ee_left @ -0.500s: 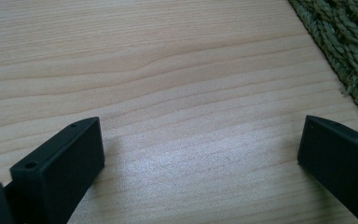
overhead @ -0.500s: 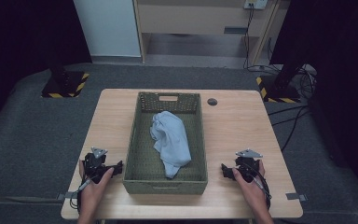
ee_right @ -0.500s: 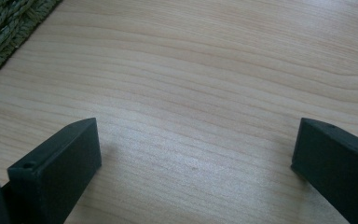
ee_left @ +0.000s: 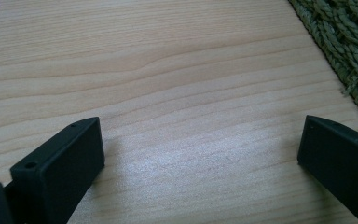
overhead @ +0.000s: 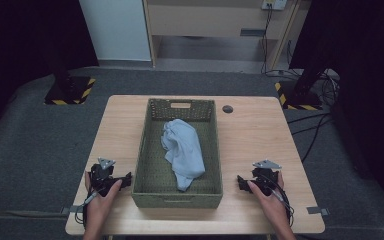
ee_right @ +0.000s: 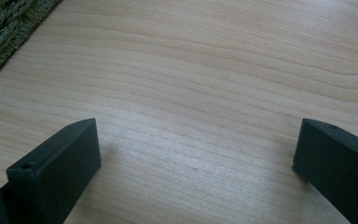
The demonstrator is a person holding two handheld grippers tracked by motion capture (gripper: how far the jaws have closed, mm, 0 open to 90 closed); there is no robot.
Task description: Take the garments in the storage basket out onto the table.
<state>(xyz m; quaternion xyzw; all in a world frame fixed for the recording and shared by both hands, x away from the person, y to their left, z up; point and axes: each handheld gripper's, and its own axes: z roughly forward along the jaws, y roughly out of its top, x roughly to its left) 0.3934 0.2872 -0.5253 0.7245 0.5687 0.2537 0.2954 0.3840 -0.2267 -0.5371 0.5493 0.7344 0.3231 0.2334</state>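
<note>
You have a pale blue cloth [overhead: 182, 150] lying crumpled along the middle of the green woven basket [overhead: 145, 150] at the table's centre

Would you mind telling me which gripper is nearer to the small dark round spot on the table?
The right gripper is nearer: the spot lies far ahead of it, beyond the basket's right corner. The left gripper sits across the basket.

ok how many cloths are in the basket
1. A light blue cloth lies crumpled in the woven basket, running from near the far end towards the near wall, slightly right of centre. Its folds could hide something smaller beneath; I cannot tell.
</note>
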